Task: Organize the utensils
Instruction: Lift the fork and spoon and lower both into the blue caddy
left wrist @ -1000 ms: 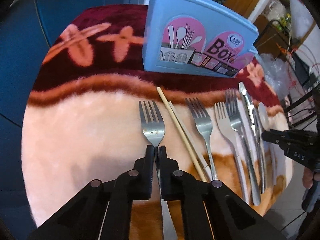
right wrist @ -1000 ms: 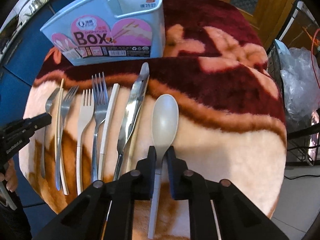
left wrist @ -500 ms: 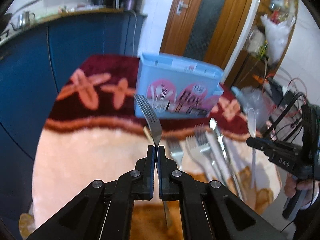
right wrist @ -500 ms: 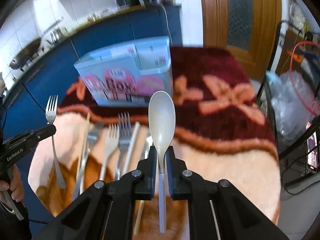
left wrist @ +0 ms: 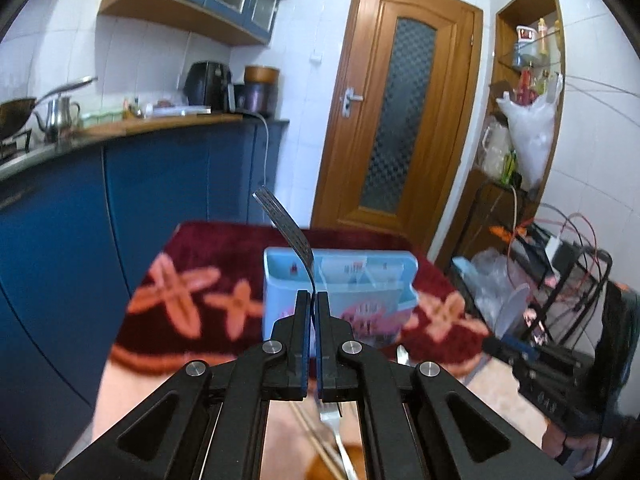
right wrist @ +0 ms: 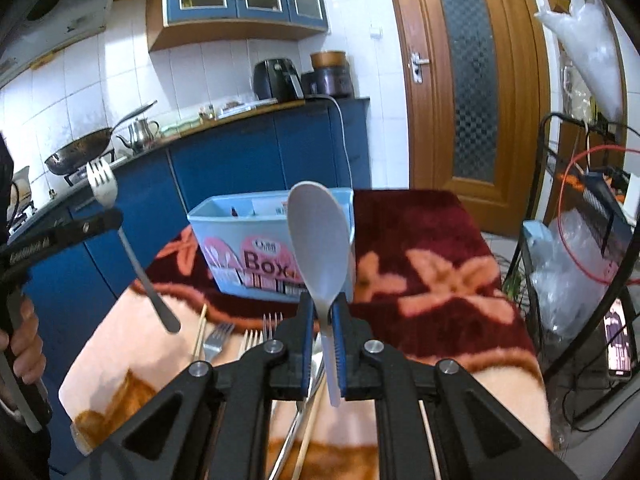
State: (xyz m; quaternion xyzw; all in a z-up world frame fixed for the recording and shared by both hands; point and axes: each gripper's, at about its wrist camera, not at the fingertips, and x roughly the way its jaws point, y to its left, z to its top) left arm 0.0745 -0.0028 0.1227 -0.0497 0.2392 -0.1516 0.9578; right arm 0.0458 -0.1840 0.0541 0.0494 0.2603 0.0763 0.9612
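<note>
Above the table, each gripper clamps cutlery: fork, spoon.

Both cameras ride just behind their tongs, angled slightly down across the tabletop toward the blue utensil box. Each sits close above it; both share the box, the blue cabinets and the wooden door behind it.

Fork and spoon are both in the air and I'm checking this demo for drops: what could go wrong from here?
The left gripper pinches the fork by its thin neck, long handle hanging free, so it may swivel or slip. The right gripper clamps the spoon similarly. Both head for one blue box, so the tools might collide there.
</note>
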